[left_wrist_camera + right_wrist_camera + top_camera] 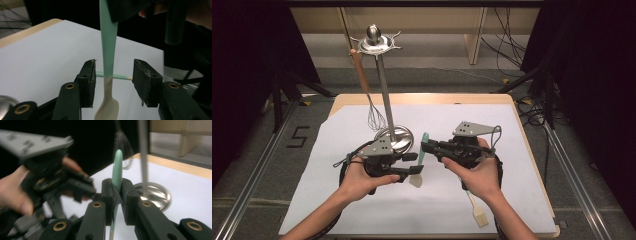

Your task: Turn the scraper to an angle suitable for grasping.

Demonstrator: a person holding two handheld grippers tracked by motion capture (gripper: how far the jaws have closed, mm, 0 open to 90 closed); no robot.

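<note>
Nearest the person, the left gripper (411,167) has its jaws spread, the spatula (109,62) hanging free between them. The right gripper (117,195) pinches the green handle alone, this side of the utensil stand (387,102). Risk: a one-point grip may let it swivel or slip on the way to the stand's hooks, beside the whisk (374,117) beyond.
</note>
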